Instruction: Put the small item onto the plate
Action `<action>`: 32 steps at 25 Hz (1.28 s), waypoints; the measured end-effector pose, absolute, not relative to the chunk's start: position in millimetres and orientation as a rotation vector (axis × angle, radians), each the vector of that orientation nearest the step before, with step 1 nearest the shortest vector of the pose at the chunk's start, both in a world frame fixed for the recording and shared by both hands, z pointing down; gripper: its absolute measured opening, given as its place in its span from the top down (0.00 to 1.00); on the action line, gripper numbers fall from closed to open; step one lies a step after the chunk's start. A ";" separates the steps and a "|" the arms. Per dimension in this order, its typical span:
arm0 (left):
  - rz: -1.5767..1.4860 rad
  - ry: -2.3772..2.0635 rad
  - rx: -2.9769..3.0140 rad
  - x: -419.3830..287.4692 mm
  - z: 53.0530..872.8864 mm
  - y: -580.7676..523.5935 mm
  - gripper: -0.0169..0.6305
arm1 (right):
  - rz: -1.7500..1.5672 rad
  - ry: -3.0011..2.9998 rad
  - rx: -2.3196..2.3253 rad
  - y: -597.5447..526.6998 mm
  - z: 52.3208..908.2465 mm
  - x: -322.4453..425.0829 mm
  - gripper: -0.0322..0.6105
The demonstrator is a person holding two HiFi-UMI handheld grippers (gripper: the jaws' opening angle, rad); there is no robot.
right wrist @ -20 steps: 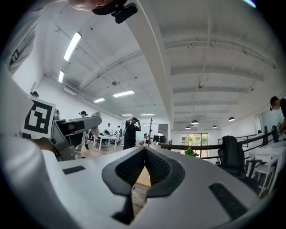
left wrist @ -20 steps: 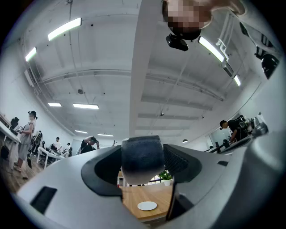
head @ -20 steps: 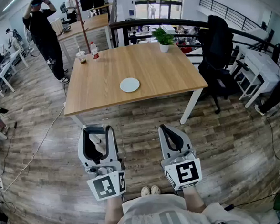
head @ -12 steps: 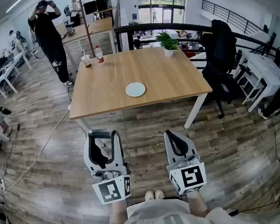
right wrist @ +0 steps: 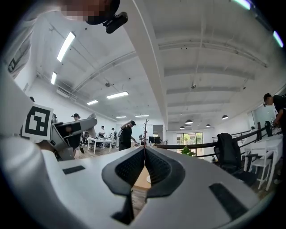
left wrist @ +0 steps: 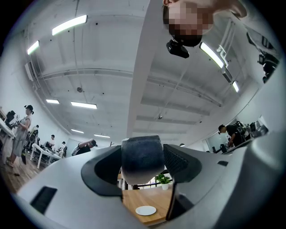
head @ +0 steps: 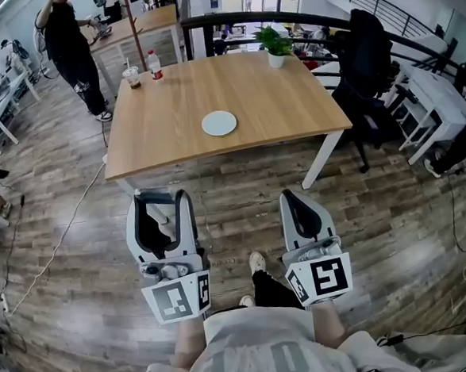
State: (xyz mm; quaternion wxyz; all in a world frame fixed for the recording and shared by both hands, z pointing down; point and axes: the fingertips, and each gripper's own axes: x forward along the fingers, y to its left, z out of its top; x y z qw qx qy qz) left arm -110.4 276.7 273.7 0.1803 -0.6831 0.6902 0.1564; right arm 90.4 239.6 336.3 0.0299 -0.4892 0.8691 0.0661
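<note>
Open office, table (head: pixel 174 138) well ahead, bare plate (head: pixel 218 123) mid-top. Left gripper (head: pixel 160 202) is clamped wide on the dark item (left wrist: pixel 142 159); right gripper (head: pixel 291 198) is pinched together, empty. Looks like the carry step: next is walk up, get the item over the plate, release.

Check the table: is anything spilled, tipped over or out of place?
Nothing stands out. The plate lies flat near the middle; the cup, bottle and potted plant stand upright along the far edge.

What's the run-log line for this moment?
left hand-held gripper: shut on small grey item | right hand-held gripper: shut, empty | white plate: bare, on wooden table | person: standing short of table
</note>
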 end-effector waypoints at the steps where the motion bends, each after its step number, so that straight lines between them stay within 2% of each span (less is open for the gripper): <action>1: 0.445 1.937 -1.930 -110.1 270.5 271.5 0.51 | 0.209 2.672 -1.507 234.5 333.7 89.4 0.92; 5: 0.443 1.912 -1.917 -120.5 257.5 228.6 0.51 | 0.238 2.669 -1.495 189.6 321.5 74.1 0.92; 14: 0.427 1.968 -1.821 -141.1 295.7 154.6 0.51 | 0.235 2.685 -1.464 114.8 359.2 67.7 0.92; 26: 0.388 2.043 -1.774 -164.4 269.0 -64.0 0.51 | 0.176 2.756 -1.296 -119.1 326.3 26.2 0.92; 32: 0.350 2.108 -1.712 -181.7 276.2 -129.1 0.51 | 0.128 2.796 -1.213 -204.3 332.7 5.6 0.92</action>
